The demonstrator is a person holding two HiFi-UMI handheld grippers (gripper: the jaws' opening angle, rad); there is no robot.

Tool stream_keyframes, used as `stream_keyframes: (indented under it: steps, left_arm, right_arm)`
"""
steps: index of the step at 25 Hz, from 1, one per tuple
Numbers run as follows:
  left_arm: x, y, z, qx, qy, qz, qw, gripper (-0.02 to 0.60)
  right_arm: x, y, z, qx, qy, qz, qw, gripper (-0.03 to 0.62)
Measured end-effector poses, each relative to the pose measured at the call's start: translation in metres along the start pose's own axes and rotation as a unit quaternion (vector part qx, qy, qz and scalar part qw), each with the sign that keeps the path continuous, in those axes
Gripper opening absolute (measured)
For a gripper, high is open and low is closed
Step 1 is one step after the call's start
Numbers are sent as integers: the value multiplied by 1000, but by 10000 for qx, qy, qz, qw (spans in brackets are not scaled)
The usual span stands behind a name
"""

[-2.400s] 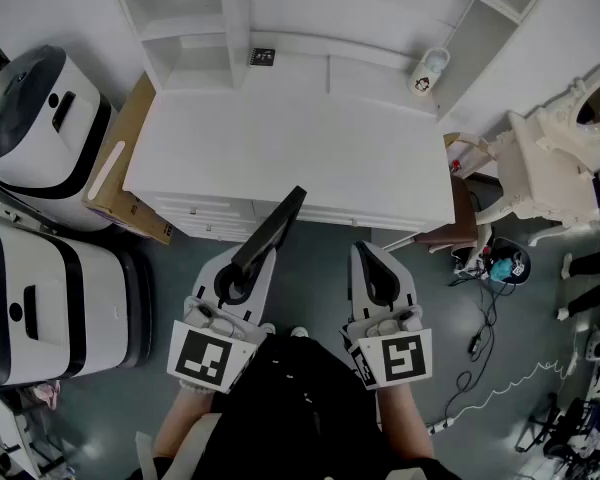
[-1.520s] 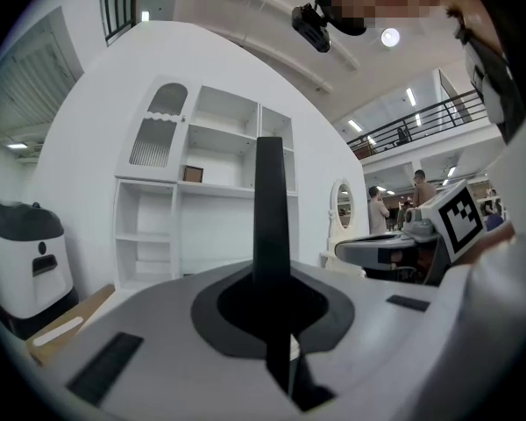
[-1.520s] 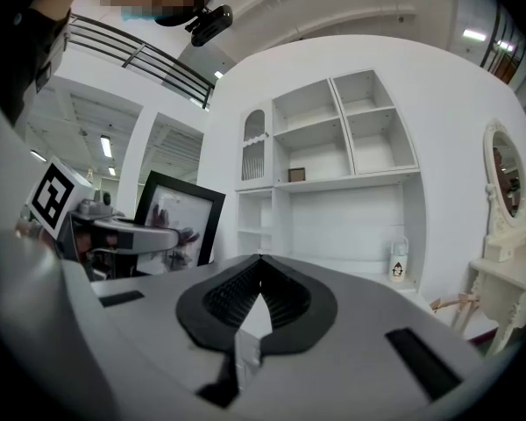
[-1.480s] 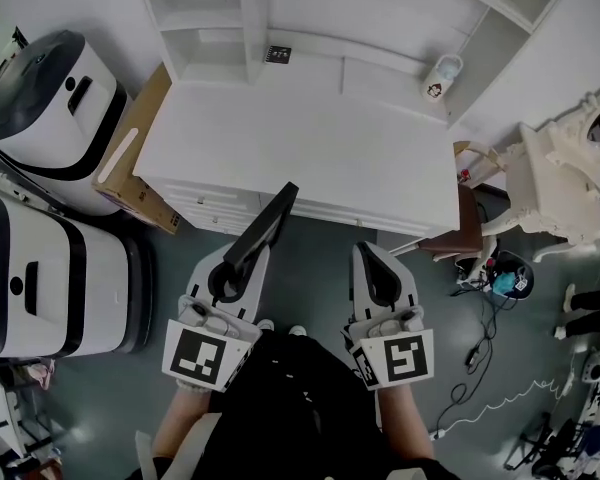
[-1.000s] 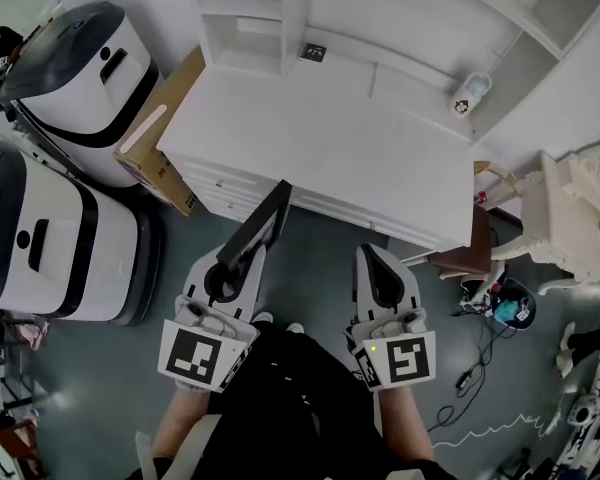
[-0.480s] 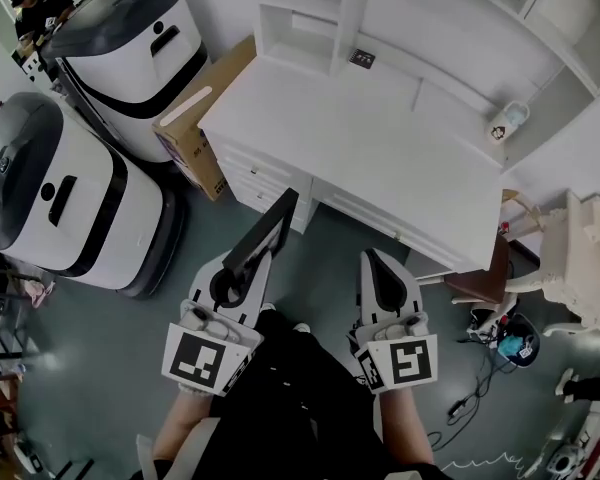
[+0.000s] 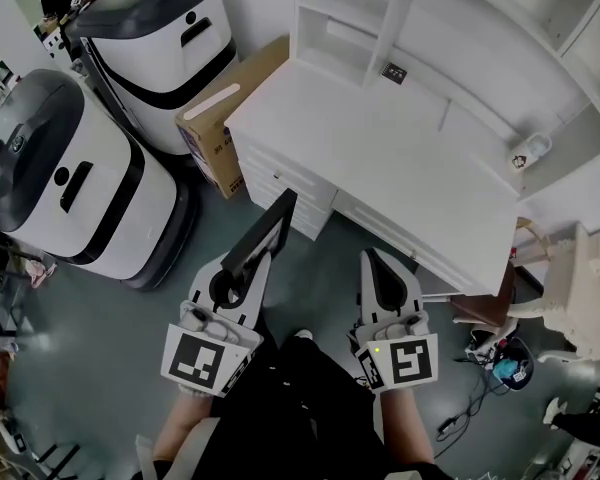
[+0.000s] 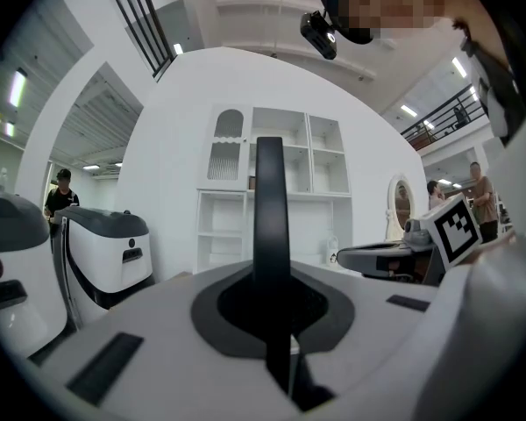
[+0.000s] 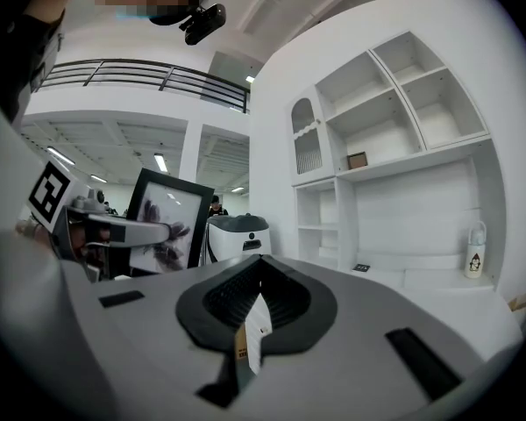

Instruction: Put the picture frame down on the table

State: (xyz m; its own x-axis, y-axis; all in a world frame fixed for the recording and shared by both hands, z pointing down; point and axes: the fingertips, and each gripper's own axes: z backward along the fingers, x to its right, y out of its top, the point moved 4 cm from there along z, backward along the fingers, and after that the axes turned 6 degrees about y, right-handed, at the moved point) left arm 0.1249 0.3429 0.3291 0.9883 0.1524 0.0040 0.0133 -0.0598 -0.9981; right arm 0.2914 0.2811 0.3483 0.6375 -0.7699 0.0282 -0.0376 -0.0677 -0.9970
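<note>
Nearest, both grippers point level toward the table (image 7: 400, 168), side by side over the grey floor in front of it.

The left gripper (image 7: 244, 271) has its jaws clamped on the frame's bottom edge. The frame (image 7: 270, 226) stands up and leans out from the jaws toward the table's drawers. It is in the air, short of the table and not touching it. In the left gripper view the frame (image 8: 269, 209) is edge-on, a thin dark bar rising from the seam of the jaws. In the right gripper view its face shows, a dark border round a pale picture (image 9: 167, 222).

The right gripper (image 7: 372, 264), also short of the table's front edge, has its jaws together and grips nothing. Only a small label (image 9: 252, 333) shows at their seam.

The table's top is white, with drawers below its front. A box (image 7: 228, 120) leans against the table's left end, and two white-and-black machines (image 7: 100, 158) stand left of that. A white chair (image 7: 580, 288) is off the table's right end.

At the back of the table rise white shelves (image 7: 355, 18). A small bottle (image 7: 530, 151) stands near the table's far right corner.
</note>
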Motion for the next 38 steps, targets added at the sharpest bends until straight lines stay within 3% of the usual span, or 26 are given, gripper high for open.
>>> stream_keyframes:
  steps: [14,26,38]
  left_arm:
    - [-122,18,-51,60,-176,11,9998,12]
    - [-217,23,-85,138,-552,-19,9984,12]
    - [-270,16,-93,181,-725,24,9972,12]
  right_arm:
    - [-22,25,-119,-8,-187,187,9997,2]
    - [-45,35,-204,-34,-617,228,9978,2]
    - [-70,34,-249,-36,-803,271,9964,2]
